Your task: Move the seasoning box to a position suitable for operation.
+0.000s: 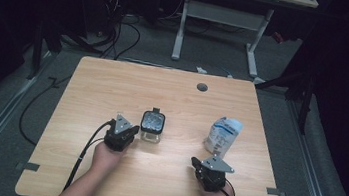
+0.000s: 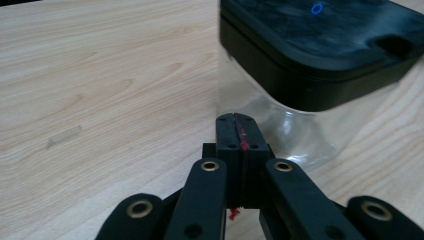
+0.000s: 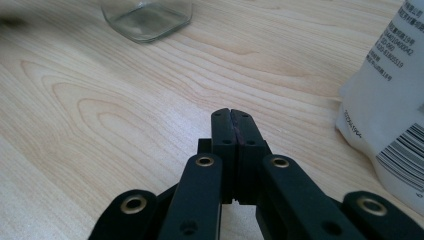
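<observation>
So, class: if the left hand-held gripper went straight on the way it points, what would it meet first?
Probably the clear glass jar with the black lid, just ahead and slightly right of the shut left hand-held gripper.

The high view looks forward and down from above the near edge, taking in the whole surface (image 1: 113, 85). The left tool (image 2: 235, 120) camera rides low, close to the glass jar (image 2: 300, 75) at its one o'clock. The right tool (image 3: 232, 115) camera, equally low, shares that jar (image 3: 147, 20) at eleven o'clock, with the white pouch (image 3: 390, 110) at three.
</observation>
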Demonstrator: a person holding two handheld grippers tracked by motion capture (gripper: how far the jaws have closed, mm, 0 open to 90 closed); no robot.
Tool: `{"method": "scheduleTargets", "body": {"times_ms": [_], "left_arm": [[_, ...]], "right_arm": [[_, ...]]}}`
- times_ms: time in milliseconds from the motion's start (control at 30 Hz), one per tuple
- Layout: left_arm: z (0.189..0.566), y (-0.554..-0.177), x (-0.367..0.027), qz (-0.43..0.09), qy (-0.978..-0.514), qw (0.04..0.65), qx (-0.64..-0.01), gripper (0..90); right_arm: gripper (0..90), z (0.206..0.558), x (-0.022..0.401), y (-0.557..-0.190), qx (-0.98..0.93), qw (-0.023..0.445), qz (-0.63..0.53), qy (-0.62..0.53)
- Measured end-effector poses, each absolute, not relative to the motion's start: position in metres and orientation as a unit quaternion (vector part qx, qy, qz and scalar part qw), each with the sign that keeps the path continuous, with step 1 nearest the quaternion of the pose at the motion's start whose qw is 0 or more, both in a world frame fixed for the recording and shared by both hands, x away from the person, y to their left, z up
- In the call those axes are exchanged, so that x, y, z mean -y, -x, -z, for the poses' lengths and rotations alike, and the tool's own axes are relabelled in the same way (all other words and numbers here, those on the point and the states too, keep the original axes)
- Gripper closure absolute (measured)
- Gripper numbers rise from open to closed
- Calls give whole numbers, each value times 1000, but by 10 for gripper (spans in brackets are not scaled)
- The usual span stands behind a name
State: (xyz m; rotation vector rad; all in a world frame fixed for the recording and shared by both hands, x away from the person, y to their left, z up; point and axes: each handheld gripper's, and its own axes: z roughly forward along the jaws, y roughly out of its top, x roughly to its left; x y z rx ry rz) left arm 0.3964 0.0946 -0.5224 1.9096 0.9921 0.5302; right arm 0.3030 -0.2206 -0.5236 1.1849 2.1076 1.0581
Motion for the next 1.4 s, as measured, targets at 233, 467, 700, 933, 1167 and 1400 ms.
{"method": "scheduleTargets", "body": {"times_ms": [233, 467, 700, 933, 1167, 1400], "left_arm": [[520, -386, -83, -199, -779, 454, -385, 900], [523, -373, -46, -170, -798, 462, -348, 899], [520, -385, -70, -196, -783, 455, -376, 897], [520, -408, -91, -209, -763, 447, -417, 898], [517, -425, -77, -196, -769, 454, -404, 900], [516, -429, -76, -196, -768, 457, -404, 900]], "right_arm": [[894, 524, 222, -307, -772, 254, -383, -440], [894, 527, 224, -314, -767, 254, -377, -453], [895, 527, 225, -317, -764, 248, -382, -457], [895, 525, 201, -344, -753, 247, -396, -464], [895, 517, 175, -375, -736, 266, -391, -484], [895, 514, 172, -383, -730, 273, -392, -489]]}}
